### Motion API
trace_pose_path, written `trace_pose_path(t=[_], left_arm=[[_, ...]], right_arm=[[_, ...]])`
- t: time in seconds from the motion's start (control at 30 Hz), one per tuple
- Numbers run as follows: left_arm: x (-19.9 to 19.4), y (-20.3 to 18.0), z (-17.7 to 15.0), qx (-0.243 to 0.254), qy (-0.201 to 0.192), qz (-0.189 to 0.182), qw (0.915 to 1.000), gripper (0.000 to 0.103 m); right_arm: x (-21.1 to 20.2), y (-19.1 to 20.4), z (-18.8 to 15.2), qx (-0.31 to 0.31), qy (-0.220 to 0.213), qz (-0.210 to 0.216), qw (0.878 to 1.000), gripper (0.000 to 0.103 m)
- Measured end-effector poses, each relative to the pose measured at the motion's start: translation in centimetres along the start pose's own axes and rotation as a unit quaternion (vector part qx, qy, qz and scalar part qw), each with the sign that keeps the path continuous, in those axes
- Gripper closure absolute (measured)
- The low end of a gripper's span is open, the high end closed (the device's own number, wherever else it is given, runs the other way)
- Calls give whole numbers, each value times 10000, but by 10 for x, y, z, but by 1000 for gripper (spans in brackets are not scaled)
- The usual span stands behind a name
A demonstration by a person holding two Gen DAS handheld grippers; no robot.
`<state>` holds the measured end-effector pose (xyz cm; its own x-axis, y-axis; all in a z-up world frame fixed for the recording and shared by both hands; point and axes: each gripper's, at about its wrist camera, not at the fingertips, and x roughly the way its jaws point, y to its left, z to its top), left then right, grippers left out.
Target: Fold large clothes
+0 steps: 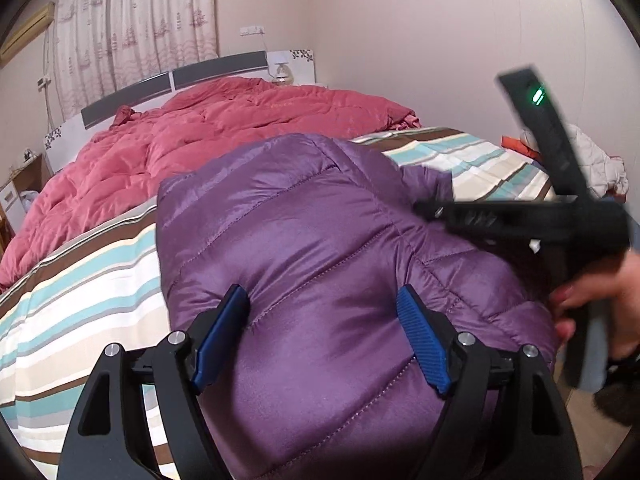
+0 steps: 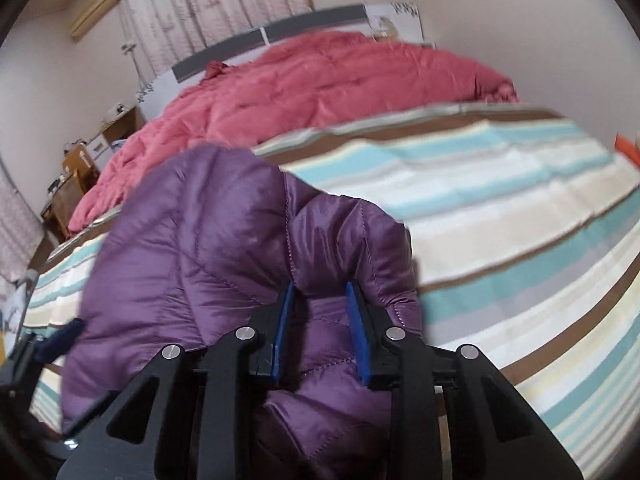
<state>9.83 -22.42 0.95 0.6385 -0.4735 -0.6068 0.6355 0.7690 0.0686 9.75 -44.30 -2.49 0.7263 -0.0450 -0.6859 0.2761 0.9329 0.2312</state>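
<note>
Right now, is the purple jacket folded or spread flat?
Folded: the purple jacket is doubled into a puffy bundle on the striped sheet.

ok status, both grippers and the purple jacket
Left gripper open, straddling the purple jacket. Right gripper pinching a fold of the jacket's edge. Jacket bunched on the striped sheet; red duvet behind, clear of it.

Purple quilted puffer jacket, shiny, bunched in a puffy heap, on striped bedsheet
</note>
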Motion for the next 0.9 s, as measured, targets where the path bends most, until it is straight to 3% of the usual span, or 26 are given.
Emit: trace_pose_path(t=[0.3,0.37,0.47,0.63,0.73,0.9], left_arm=[[5,1,11,-173,179,-91,9996,24],[4,8,25,-371,207,125,9990,16],[13,24,45,-749,326,335,9961,16],[52,36,78,-907,696,779,9904,16],[91,41,81,-827,1156,1040,9844,14],[126,51,65,-1087,1419,853,9802,11]], right_arm=[[20,-3,-13,40,-119,-131,9998,77],[19,-4,-12,65,-141,-123,9998,77],[22,0,-12,26,-165,-185,9997,77],[22,-1,-12,16,-178,-196,9996,77],[22,-1,-12,29,-169,-178,9997,77],[24,3,-13,17,-172,-259,9995,77]])
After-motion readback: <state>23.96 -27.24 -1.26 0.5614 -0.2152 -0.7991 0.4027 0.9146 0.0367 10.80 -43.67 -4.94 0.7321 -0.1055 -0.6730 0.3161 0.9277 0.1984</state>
